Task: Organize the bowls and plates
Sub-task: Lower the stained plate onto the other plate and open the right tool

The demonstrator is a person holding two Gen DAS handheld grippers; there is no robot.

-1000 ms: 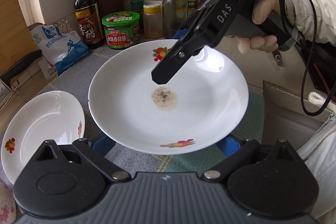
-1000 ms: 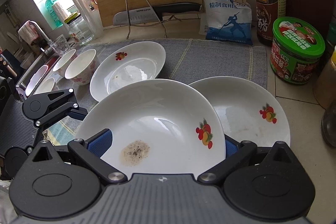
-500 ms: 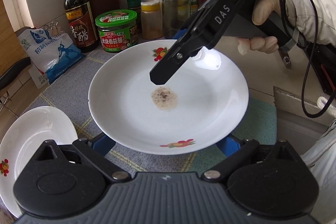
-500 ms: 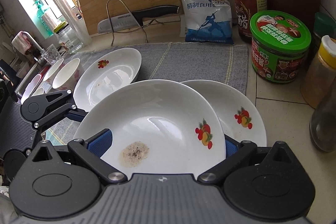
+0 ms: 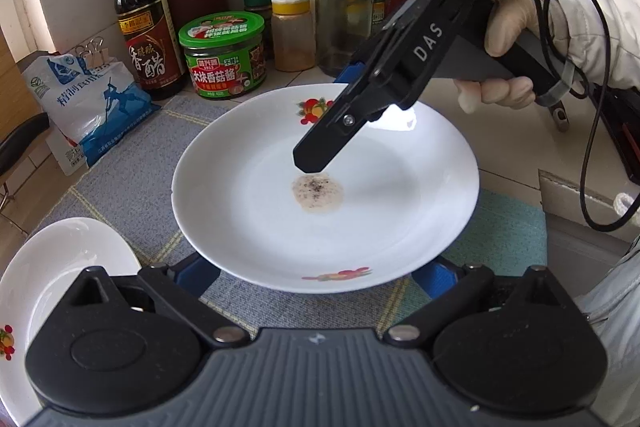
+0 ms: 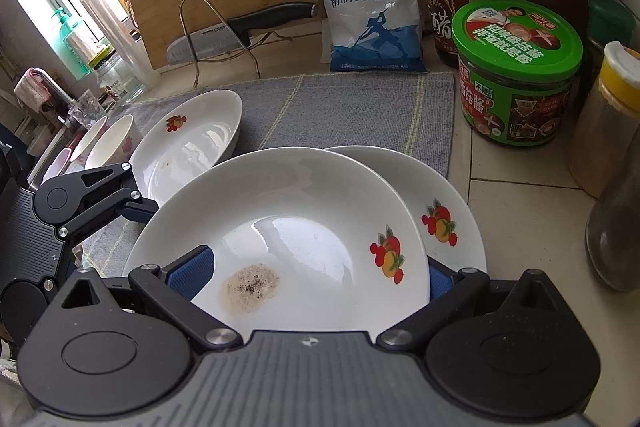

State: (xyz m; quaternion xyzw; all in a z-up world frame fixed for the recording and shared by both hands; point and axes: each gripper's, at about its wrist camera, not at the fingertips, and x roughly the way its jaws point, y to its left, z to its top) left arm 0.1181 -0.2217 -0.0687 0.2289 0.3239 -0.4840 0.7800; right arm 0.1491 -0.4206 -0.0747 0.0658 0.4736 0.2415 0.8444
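A: While the right gripper clamps the soiled plate at its far rim, one finger above and one under, where does it sit?

B: Over the grey mat, partly above a second plate. Left gripper has its blue pads spread beside the near rim; contact unclear.

A: Handling?

B: Glazed ceramic, I'd judge: stiff, slick, chip-prone, moderately heavy. Grip the rim, keep it level, clear of the greasy patch.
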